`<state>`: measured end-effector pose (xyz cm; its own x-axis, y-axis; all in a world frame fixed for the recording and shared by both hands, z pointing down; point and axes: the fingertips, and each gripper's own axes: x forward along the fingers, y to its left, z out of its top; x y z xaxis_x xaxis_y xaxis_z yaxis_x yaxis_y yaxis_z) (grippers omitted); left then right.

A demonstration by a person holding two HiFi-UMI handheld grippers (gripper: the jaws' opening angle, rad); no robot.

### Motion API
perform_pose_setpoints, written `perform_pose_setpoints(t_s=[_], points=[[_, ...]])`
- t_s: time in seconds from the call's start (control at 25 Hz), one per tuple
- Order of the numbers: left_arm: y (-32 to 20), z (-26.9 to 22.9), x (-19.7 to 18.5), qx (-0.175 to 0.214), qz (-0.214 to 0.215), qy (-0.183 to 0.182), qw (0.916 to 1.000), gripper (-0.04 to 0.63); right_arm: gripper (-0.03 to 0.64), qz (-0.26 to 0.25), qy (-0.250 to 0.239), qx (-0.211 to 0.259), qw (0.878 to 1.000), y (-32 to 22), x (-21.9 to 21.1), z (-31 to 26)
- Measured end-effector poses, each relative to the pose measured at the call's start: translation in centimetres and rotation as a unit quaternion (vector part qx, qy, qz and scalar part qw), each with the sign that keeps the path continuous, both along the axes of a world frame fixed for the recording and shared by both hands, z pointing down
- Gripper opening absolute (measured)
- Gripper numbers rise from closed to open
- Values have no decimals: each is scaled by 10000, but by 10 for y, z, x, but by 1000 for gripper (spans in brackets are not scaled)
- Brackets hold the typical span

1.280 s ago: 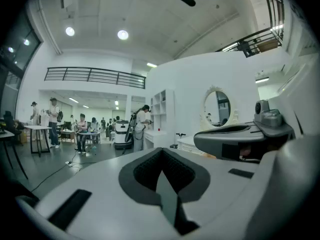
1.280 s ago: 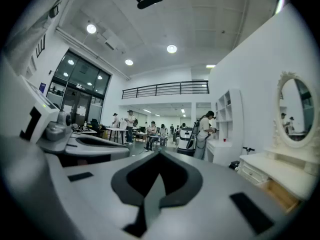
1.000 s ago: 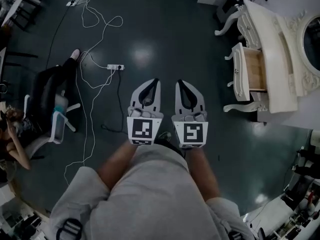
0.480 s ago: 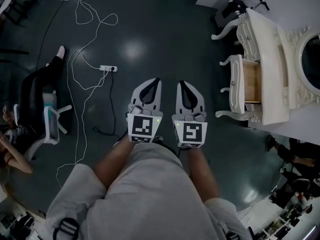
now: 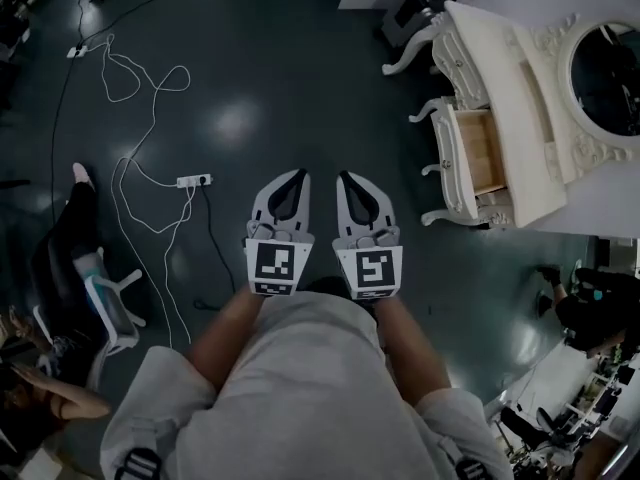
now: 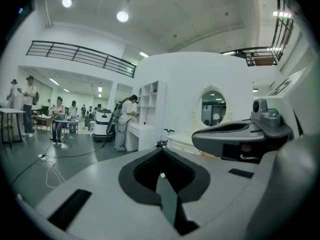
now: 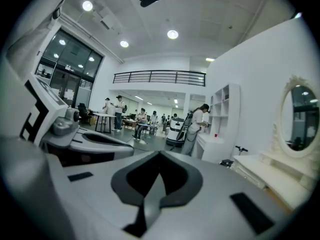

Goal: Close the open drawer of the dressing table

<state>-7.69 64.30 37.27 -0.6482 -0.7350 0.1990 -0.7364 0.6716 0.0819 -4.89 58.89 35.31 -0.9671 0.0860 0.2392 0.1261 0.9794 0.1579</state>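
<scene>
The cream dressing table [image 5: 520,98] with its oval mirror [image 5: 605,73] stands at the upper right of the head view. One drawer [image 5: 478,154] is pulled out toward me and shows its wooden inside behind a white front [image 5: 447,160]. My left gripper [image 5: 297,176] and right gripper [image 5: 345,178] are held side by side in front of my body, both shut and empty, well short of the drawer and to its left. The mirror [image 6: 213,107] shows far ahead in the left gripper view. In the right gripper view the mirror [image 7: 300,119] stands at the right above the table top [image 7: 272,171].
A power strip [image 5: 192,181] and a long white cable [image 5: 135,78] lie on the dark floor to the left. A chair [image 5: 105,303] stands at the lower left. Black gear [image 5: 415,8] sits beyond the table. A person [image 5: 590,308] is at the right edge, and other people [image 7: 197,124] stand far off.
Both shut grippers have moved forward together. In the head view the dressing table has slid left and closer, and the cable and chair have shifted down and left.
</scene>
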Motion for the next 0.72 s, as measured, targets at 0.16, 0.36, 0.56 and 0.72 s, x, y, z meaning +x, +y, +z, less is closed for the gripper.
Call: perform_pose_setpoints(t_s=[0.16, 0.36, 0.56, 0.72], points=[[-22, 6, -10, 5, 538, 114, 9985, 6, 15, 470, 141, -26, 9988, -23, -7, 4], [-64, 13, -7, -109, 1141, 181, 9932, 6, 15, 976, 240, -100, 9949, -64, -6, 10], [-118, 24, -5, -300, 1636, 199, 9859, 6, 15, 1393, 264, -270, 9895, -116, 2, 23], [-163, 26, -9, -461, 1944, 164, 9797, 6, 15, 1588, 234, -387, 9863, -166, 1, 30]])
